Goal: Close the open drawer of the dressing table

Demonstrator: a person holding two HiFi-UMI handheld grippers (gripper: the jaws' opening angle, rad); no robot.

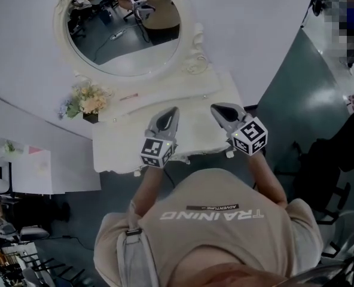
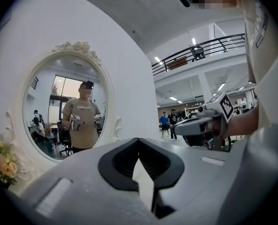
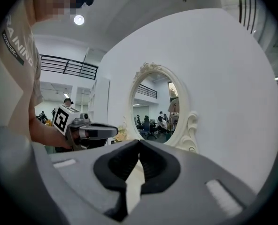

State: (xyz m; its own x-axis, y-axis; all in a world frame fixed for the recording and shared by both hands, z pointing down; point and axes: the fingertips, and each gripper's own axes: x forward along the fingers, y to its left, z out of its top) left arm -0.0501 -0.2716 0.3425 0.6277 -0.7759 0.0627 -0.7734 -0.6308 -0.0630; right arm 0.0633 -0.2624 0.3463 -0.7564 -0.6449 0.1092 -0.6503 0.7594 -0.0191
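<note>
The white dressing table (image 1: 189, 94) stands against the wall under its oval mirror (image 1: 126, 28). Both grippers hover side by side over its front edge and point at the mirror. My left gripper (image 1: 174, 111) is shut with nothing in it, and its jaws meet at the tips in its own view (image 2: 139, 142). My right gripper (image 1: 216, 107) is also shut and empty (image 3: 139, 143). Each gripper shows in the other's view: the right gripper (image 2: 209, 123) and the left gripper (image 3: 89, 132). No drawer front can be made out; the person's arms and body hide the table's front below the scalloped edge (image 1: 192, 154).
A small flower bouquet (image 1: 86, 100) sits at the table's left end, with a thin pink item (image 1: 128, 96) lying beside it. A white cabinet (image 1: 30, 169) stands on the floor to the left. A dark chair (image 1: 335, 160) is to the right.
</note>
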